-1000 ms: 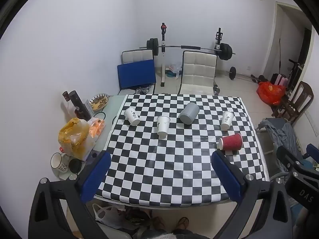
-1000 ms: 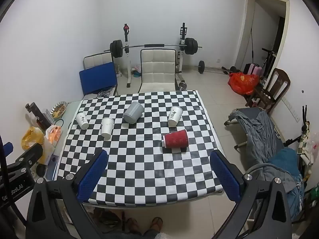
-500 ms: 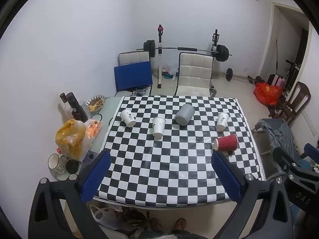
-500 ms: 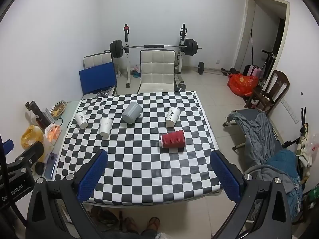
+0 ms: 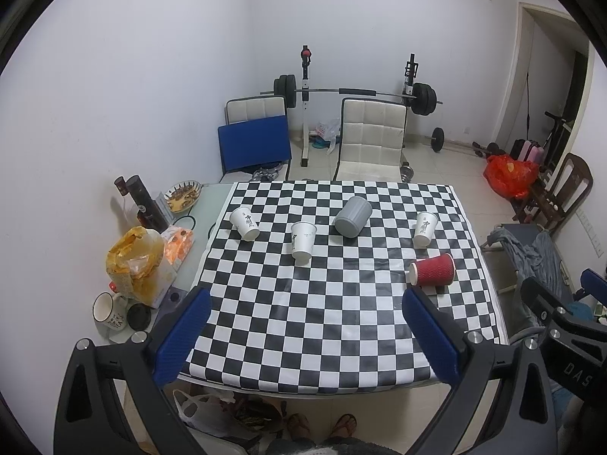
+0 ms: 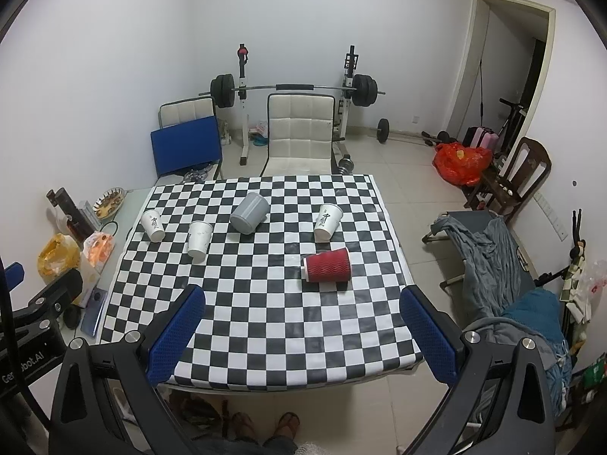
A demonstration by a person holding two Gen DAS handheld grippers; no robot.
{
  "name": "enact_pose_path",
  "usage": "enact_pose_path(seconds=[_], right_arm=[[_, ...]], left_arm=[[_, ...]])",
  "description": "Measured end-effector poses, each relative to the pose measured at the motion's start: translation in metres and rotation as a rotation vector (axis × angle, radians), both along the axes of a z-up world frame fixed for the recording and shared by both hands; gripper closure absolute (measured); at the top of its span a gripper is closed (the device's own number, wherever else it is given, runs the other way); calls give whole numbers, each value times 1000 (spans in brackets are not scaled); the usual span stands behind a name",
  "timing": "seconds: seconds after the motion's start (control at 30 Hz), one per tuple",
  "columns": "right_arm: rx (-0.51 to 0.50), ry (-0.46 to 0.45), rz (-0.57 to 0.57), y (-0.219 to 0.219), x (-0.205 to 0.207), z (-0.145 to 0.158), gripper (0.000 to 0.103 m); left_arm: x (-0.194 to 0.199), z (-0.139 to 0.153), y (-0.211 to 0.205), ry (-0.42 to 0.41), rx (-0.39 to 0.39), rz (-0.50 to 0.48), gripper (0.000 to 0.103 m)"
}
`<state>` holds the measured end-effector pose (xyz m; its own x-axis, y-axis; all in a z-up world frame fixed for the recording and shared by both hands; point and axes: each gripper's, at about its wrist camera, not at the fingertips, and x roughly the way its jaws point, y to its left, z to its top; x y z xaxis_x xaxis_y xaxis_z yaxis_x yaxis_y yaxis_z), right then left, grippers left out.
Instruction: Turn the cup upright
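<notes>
A red ribbed paper cup (image 5: 432, 270) lies on its side on the right of the checkered table (image 5: 303, 322); it also shows in the right wrist view (image 6: 327, 265). Three white paper cups stand upright: left (image 5: 244, 223), middle (image 5: 303, 239) and right (image 5: 425, 228). A grey cup (image 5: 353, 216) sits tilted at the back centre. My left gripper (image 5: 303, 335) and right gripper (image 6: 301, 335) are both open and empty, held high above the table's near edge, far from every cup.
A side shelf at the left holds a yellow bag (image 5: 131, 261), a mug (image 5: 108, 311), a dark bottle (image 5: 146, 204) and a snack bowl (image 5: 184, 195). Chairs (image 5: 371, 140) and a barbell rack (image 5: 354, 93) stand behind the table. A clothes-covered seat (image 6: 489, 250) stands right.
Both grippers have drawn back and risen slightly, so the table looks smaller and lower in view. The cups have not moved. Both jaws stay open.
</notes>
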<state>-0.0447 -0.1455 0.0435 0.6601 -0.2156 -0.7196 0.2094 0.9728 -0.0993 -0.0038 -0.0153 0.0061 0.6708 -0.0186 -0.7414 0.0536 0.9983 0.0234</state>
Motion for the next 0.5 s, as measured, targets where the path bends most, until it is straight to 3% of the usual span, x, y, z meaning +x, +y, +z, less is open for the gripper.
enact_pose_path(seconds=[0.5], right_arm=[[-5,3,4,-2,1,1,0]], left_arm=[[2,-4,-2,-1,0,-4,0]])
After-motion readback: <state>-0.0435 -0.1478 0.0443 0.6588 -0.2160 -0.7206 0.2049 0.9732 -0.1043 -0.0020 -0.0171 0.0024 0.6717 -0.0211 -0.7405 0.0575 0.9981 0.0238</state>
